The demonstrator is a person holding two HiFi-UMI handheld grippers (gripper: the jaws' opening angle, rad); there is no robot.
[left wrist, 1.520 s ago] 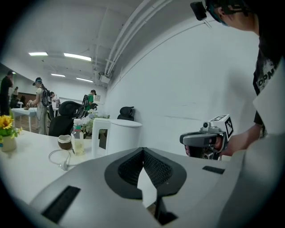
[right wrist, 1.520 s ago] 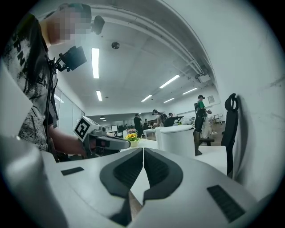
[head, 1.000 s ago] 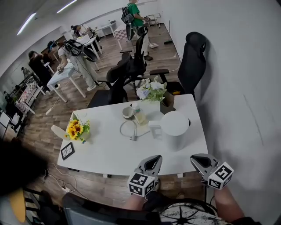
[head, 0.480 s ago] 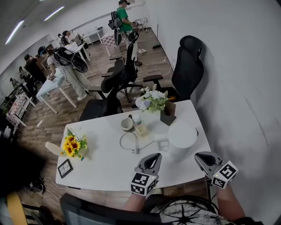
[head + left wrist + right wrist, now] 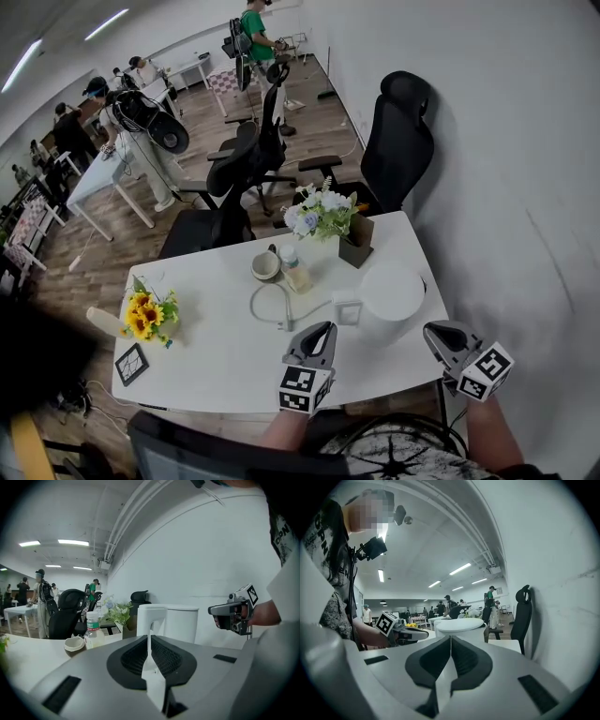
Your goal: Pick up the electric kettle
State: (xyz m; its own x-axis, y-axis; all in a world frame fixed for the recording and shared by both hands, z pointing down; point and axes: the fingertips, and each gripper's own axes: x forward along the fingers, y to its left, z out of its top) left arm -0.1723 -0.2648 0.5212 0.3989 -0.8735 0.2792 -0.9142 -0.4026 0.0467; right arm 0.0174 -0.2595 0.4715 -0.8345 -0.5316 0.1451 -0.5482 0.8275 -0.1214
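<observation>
White table (image 5: pixel 211 352) in an open office with wood flooring, set against a plain wall; black office chairs (image 5: pixel 398 141) stand behind it. Electric kettle (image 5: pixel 389 298) sits upright on the table's near right part, close to the front edge. Its body is a plain white, straight-sided cylinder with a flat round lid, and a white squared handle (image 5: pixel 347 310) stands on the side toward the table's middle. A pale cable (image 5: pixel 272 305) lies looped beside the handle; whether it joins the kettle cannot be confirmed from the head view. Left gripper (image 5: pixel 322 330) is held over the front edge, pointing at the handle, near but clear of it, pads pressed together with nothing between them. Right gripper (image 5: pixel 439 334) hangs off the table's right front corner, beside the kettle and not touching it, pads likewise closed on nothing. Also on the table: sunflowers (image 5: pixel 142 317), a cup (image 5: pixel 264 266), a bottle (image 5: pixel 293 270) and a pale bouquet (image 5: pixel 319 214).
</observation>
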